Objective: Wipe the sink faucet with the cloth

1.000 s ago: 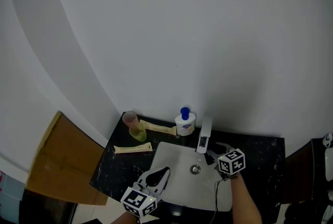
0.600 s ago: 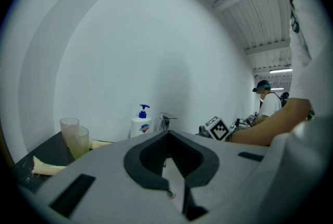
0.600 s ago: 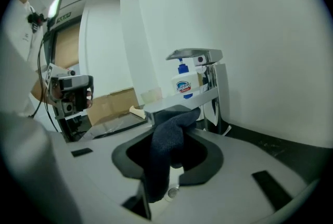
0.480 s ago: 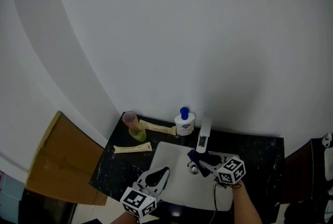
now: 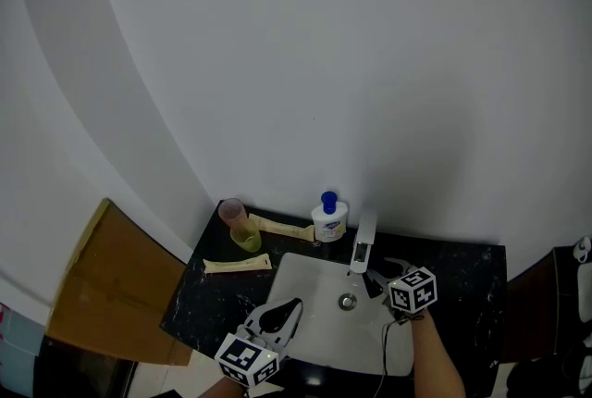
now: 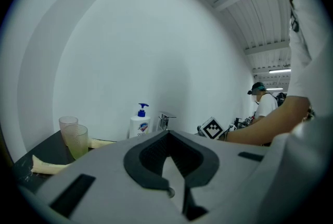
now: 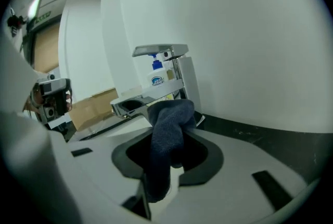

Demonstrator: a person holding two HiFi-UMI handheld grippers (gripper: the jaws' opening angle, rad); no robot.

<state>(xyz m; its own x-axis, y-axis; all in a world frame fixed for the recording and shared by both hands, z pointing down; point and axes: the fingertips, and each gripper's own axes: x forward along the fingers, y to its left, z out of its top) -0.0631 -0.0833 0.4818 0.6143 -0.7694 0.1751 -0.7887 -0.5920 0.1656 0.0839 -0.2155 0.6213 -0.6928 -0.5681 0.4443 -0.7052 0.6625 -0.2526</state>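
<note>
The right gripper (image 5: 377, 279) has come back up out of the basin since half a second ago, and the cloth (image 7: 167, 137) no longer hangs over the drain (image 5: 347, 301). The cloth is dark blue and knitted. Its long axis runs along the gripper, from the root of the fingers out past their tips. Its bunched end points at the faucet (image 7: 162, 76), just before the foot of the column; whether they touch cannot be told. The right fingers are pinched on the cloth's middle, with folds spilling out on both sides.

The faucet's flat spout reaches out from the wall side over the white sink (image 5: 310, 317). Behind it stands a white soap bottle (image 5: 328, 218) with a blue pump; its blue label is too small to read.

The left gripper (image 5: 278, 315) sits at the sink's near left corner, fingers pressed together on nothing. Two cups (image 5: 239, 224) and two pale tubes (image 5: 238, 264) lie on the black worktop (image 5: 217, 299).
</note>
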